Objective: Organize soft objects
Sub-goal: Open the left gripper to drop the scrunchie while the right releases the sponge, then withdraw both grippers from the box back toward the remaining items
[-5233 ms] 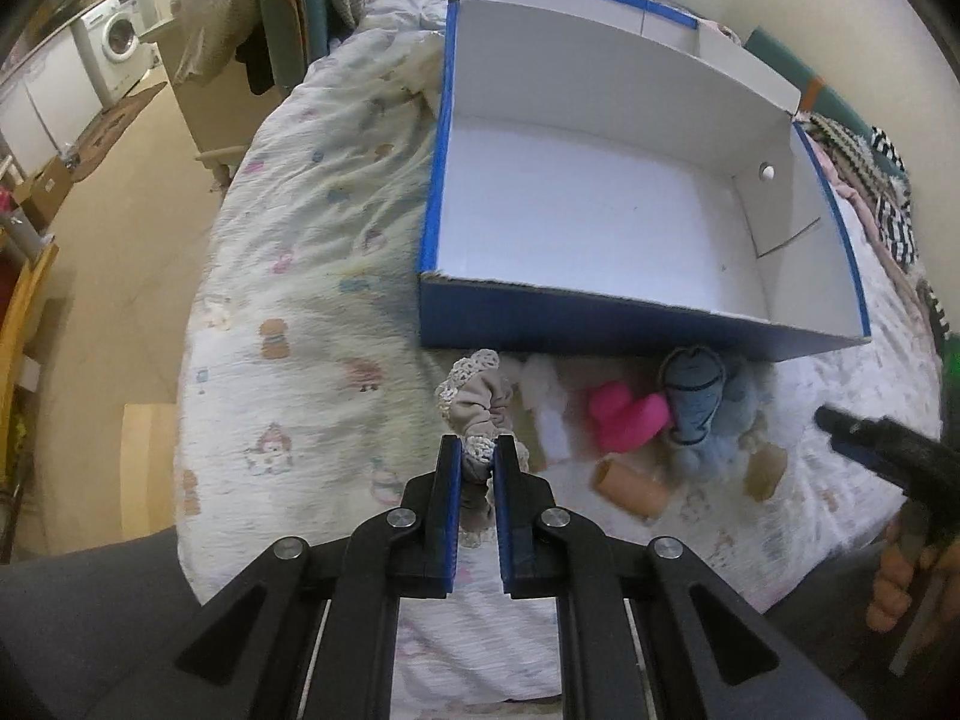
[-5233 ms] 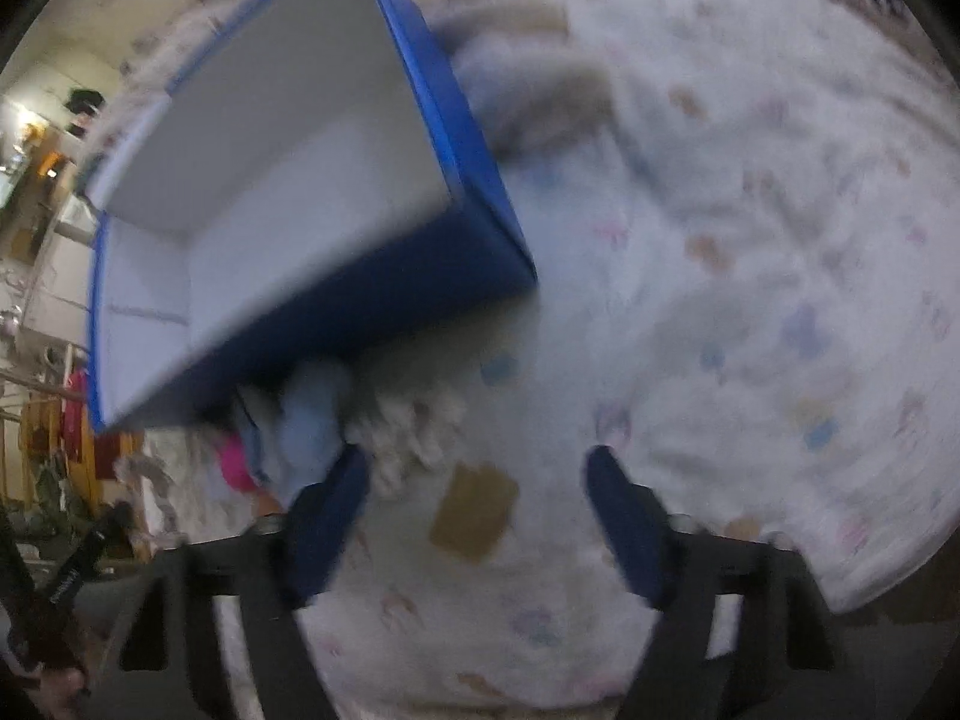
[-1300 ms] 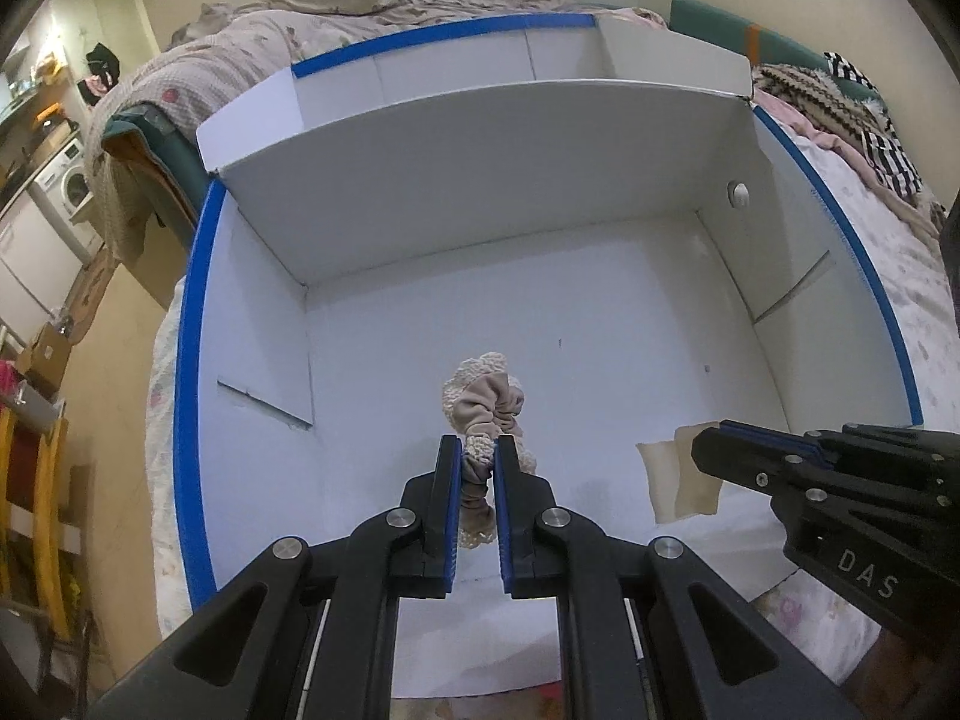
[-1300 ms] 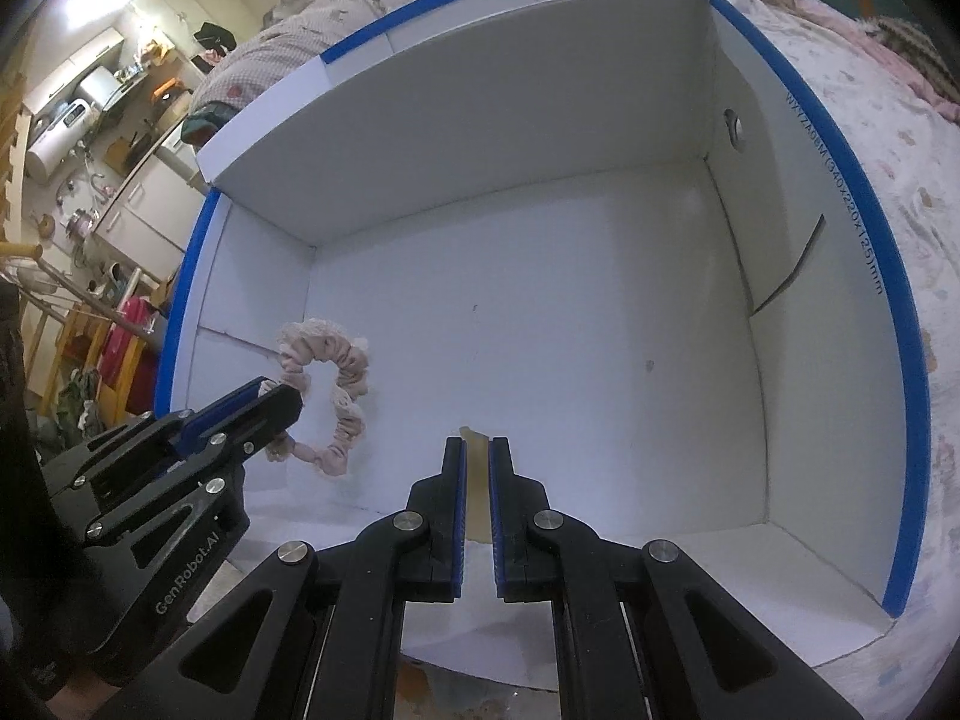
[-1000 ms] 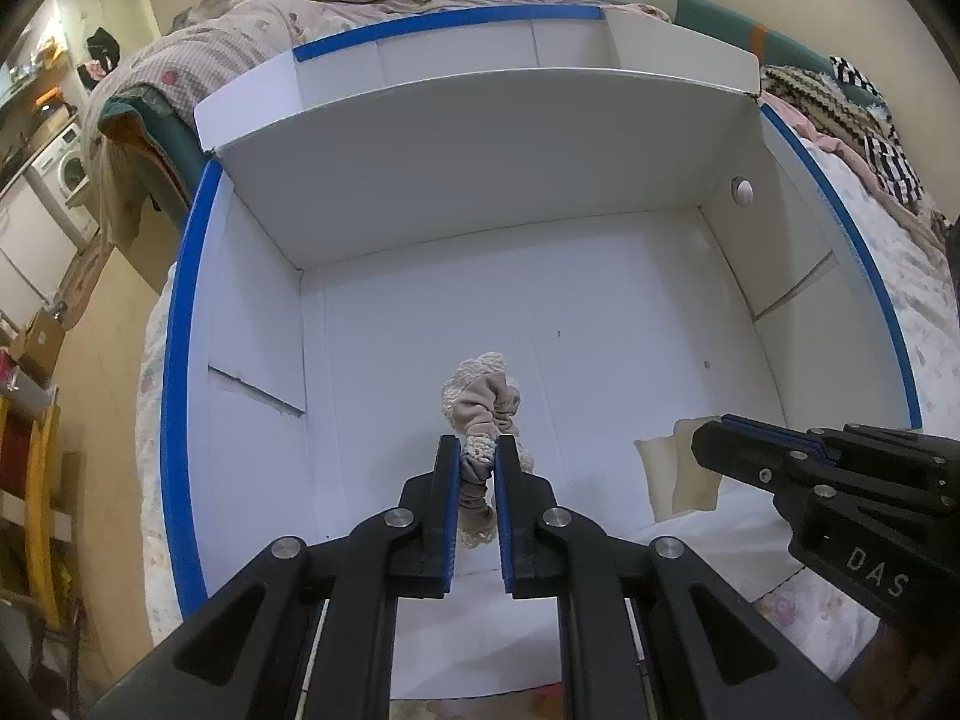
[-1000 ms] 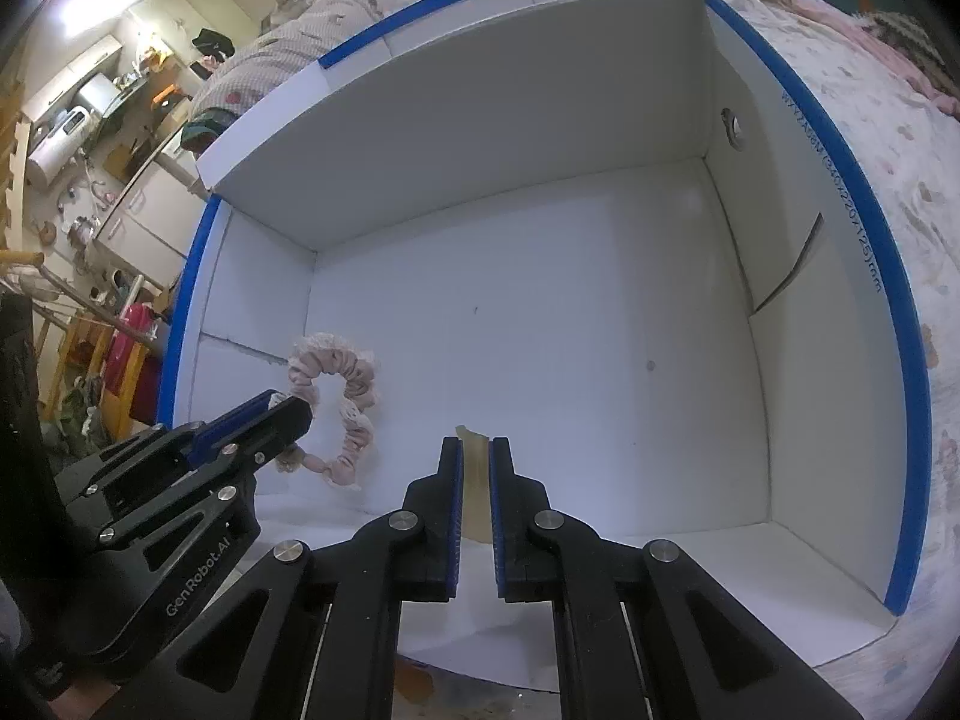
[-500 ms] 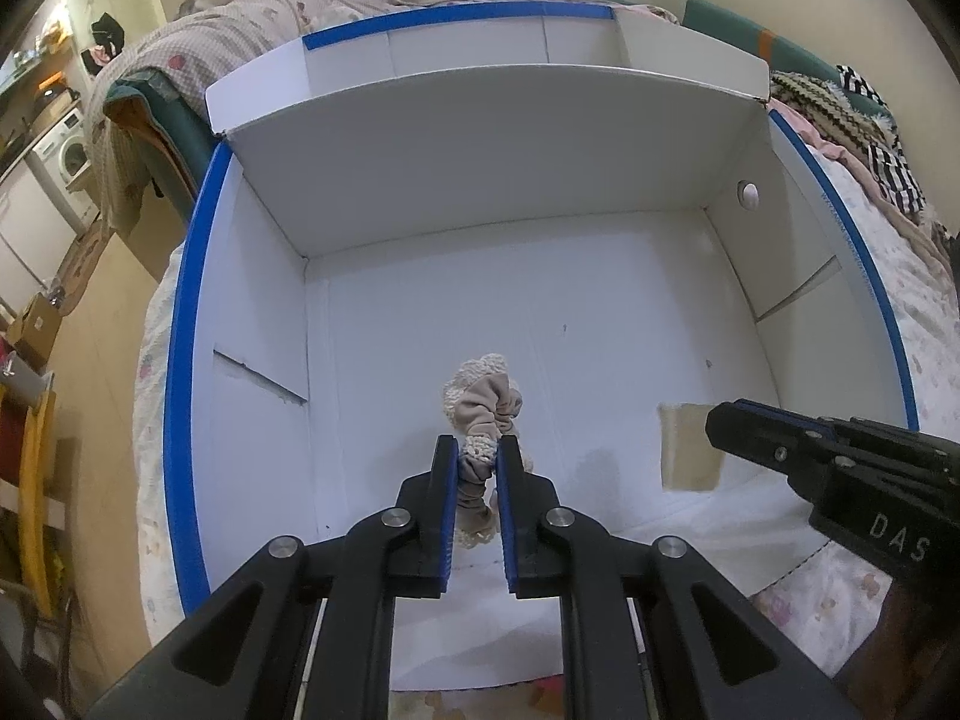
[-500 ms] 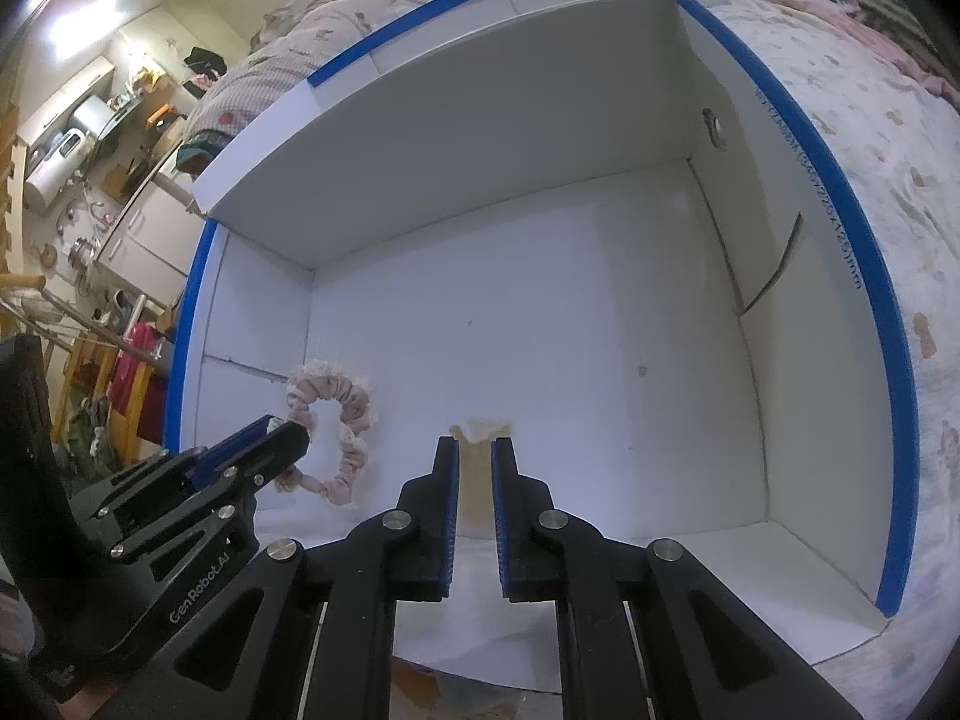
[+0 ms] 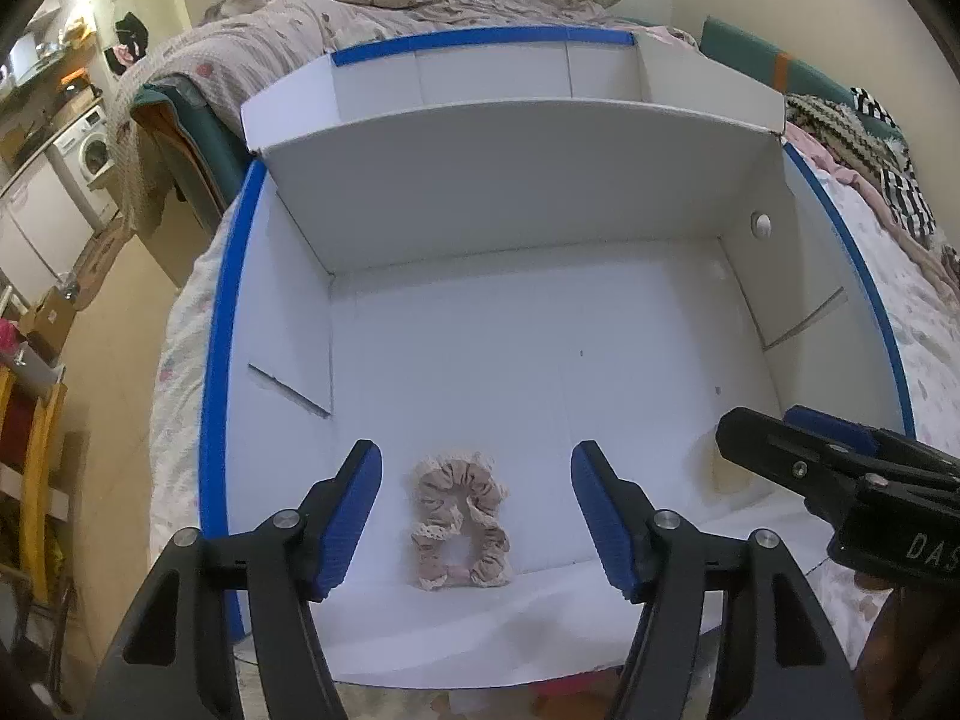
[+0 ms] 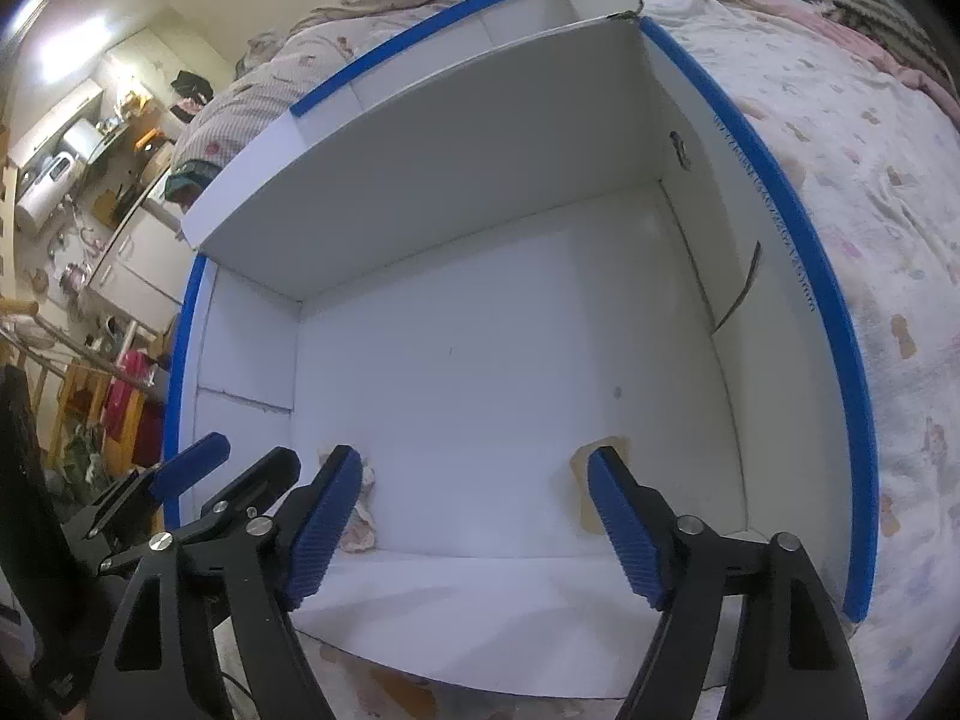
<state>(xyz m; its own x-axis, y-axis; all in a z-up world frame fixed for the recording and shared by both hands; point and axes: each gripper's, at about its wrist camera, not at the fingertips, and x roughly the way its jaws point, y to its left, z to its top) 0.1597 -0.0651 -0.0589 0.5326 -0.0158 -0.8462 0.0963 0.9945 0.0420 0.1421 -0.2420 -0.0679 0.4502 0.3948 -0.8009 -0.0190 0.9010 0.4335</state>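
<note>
- The left gripper (image 9: pixel 474 510) hangs over the near part of the box (image 9: pixel 528 192), and its jaws are opening; the blue pads (image 9: pixel 348 519) stand apart on both sides of the scrunchie (image 9: pixel 461 521) and do not touch it.
- The scrunchie, beige-pink with a lace edge, lies flat on the white floor of the box, close to the near wall.
- The right gripper (image 10: pixel 474 525) is also over the box, and its jaws are opening wide with nothing pressed between them.
- A small beige cloth piece (image 10: pixel 600 462) lies on the box floor near the right wall, partly hidden behind the right finger of this gripper.
- In the right wrist view only a small part of the scrunchie shows behind the left finger.
- The box has blue edges and stands on a bed cover (image 10: pixel 870 192) with a small pattern.
</note>
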